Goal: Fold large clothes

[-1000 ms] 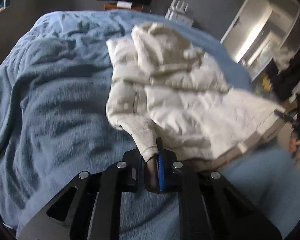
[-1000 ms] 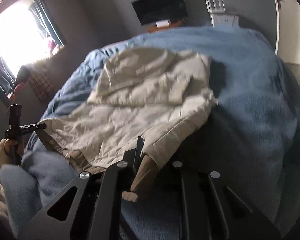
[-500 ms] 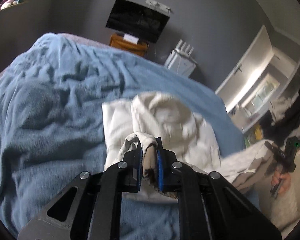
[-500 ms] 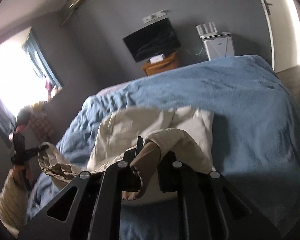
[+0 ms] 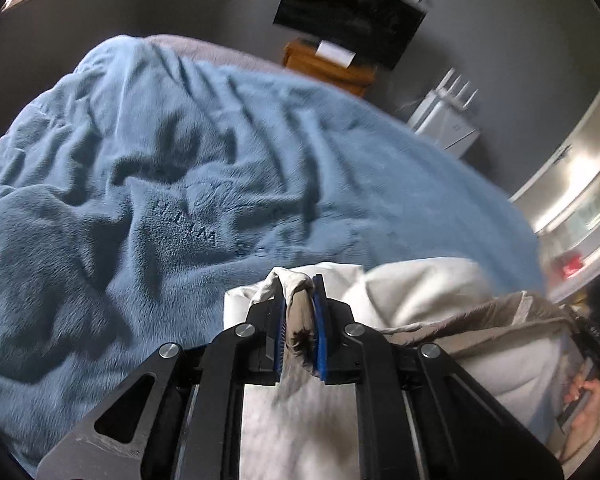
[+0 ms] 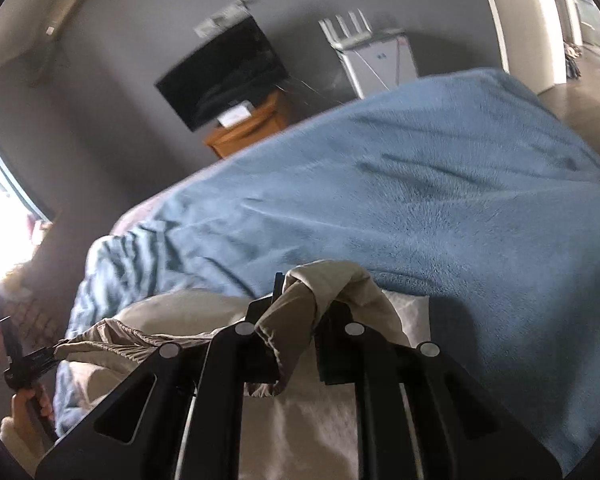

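We have the left gripper pinched tight on a bunched corner of the cream jacket, and the right gripper clamped on another corner of it. The jacket lies on the blue blanket at six o'clock, beneath both grippers.
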{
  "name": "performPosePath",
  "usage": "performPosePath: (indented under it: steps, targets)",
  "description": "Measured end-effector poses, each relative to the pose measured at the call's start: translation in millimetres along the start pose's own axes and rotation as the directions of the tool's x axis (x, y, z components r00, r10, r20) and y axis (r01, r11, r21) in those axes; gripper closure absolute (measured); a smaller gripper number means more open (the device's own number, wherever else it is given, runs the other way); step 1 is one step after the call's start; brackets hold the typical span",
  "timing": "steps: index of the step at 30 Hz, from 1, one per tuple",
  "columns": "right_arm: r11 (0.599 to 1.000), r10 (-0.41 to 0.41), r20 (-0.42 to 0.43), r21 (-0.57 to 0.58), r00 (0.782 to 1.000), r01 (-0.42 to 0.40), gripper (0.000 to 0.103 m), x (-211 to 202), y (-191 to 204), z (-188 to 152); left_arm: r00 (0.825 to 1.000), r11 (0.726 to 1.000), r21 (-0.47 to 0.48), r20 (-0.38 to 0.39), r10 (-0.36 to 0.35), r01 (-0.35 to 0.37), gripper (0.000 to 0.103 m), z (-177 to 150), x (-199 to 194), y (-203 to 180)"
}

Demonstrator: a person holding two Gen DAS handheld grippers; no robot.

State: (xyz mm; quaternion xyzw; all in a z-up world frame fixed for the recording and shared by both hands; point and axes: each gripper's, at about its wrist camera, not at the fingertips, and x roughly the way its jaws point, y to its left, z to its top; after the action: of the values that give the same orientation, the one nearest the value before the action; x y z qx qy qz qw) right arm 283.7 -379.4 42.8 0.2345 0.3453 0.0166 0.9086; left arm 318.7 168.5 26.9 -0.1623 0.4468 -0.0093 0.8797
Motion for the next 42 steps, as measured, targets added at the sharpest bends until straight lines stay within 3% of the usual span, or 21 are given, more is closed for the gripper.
performPosePath:
  steps: [7, 11, 12, 13, 14, 15, 16, 18, 21, 23, 28, 31, 33, 38, 42]
  targets:
    - [0.995, -0.1, -0.084, -0.004, 0.991, 0.1, 0.093, 78, -23, -16, 0.993, 0.995, 0.045, -0.07, 0.093, -0.09, 0.088, 4, 60, -3]
    - [0.993, -0.11, -0.103, -0.054, 0.989, 0.105, 0.086, 77, -22, -29, 0.997, 0.999, 0.009, -0.072, 0.039, -0.038, 0.081, -3, 57, 2]
    - [0.995, -0.098, -0.098, -0.046, 0.99, 0.094, 0.077, 70, -23, -30, 0.998, 1.0, -0.007, -0.064, 0.01, -0.01, 0.075, -5, 51, 5]
    - [0.995, -0.094, -0.081, -0.04, 0.992, 0.091, 0.062, 54, -24, -32, 0.998, 1.0, -0.021, -0.055, -0.02, 0.019, 0.068, -7, 43, 7]
    - [0.995, -0.095, -0.064, -0.042, 0.993, 0.092, 0.051, 45, -24, -33, 0.999, 0.999, -0.03, -0.022, -0.025, 0.024, 0.035, -11, 26, 10]
    - [0.994, -0.099, -0.034, -0.051, 0.994, 0.098, 0.03, 30, -23, -35, 1.0, 0.999, -0.028, 0.006, -0.019, 0.02, 0.014, -12, 18, 8]
    - [0.992, -0.1, 0.008, -0.072, 0.995, 0.1, 0.023, 11, -20, -39, 0.997, 0.998, -0.003, 0.05, -0.061, 0.061, 0.017, -18, -3, 7]
    - [0.985, -0.089, 0.046, -0.143, 0.995, 0.095, 0.022, -22, -11, -53, 0.993, 0.995, 0.025, 0.068, -0.094, 0.092, 0.017, -28, -24, 3]
    - [0.959, -0.087, 0.018, -0.269, 0.996, 0.089, 0.02, -47, 8, -89, 0.994, 0.988, 0.144, 0.082, -0.068, 0.055, 0.015, -64, -56, -18]
    - [0.935, -0.078, -0.041, -0.35, 0.996, 0.059, 0.02, -54, 25, -125, 0.995, 0.969, 0.246, 0.087, -0.056, 0.033, 0.014, -102, -68, -41]
    - [0.919, -0.047, -0.151, -0.394, 0.987, -0.017, 0.02, -48, 50, -180, 0.997, 0.934, 0.351, 0.032, -0.076, 0.06, 0.012, -181, -56, -80]
    - [0.901, -0.095, -0.176, -0.433, 0.98, 0.01, 0.02, -28, 58, -192, 1.0, 0.897, 0.441, -0.004, -0.001, 0.003, 0.011, -207, -24, -105]
    - [0.905, -0.093, -0.163, -0.425, 0.982, 0.016, 0.017, -16, 62, -187, 1.0, 0.89, 0.456, 0.008, 0.021, -0.022, 0.006, -203, -15, -110]
    - [0.93, -0.092, -0.144, -0.365, 0.985, 0.034, 0.015, 17, 65, -157, 1.0, 0.93, 0.367, 0.025, 0.01, -0.019, 0.006, -143, 10, -117]
    - [0.95, -0.091, -0.145, -0.309, 0.985, 0.042, 0.012, 50, 68, -118, 0.998, 0.938, 0.341, 0.037, 0.056, -0.066, 0.006, -97, 37, -120]
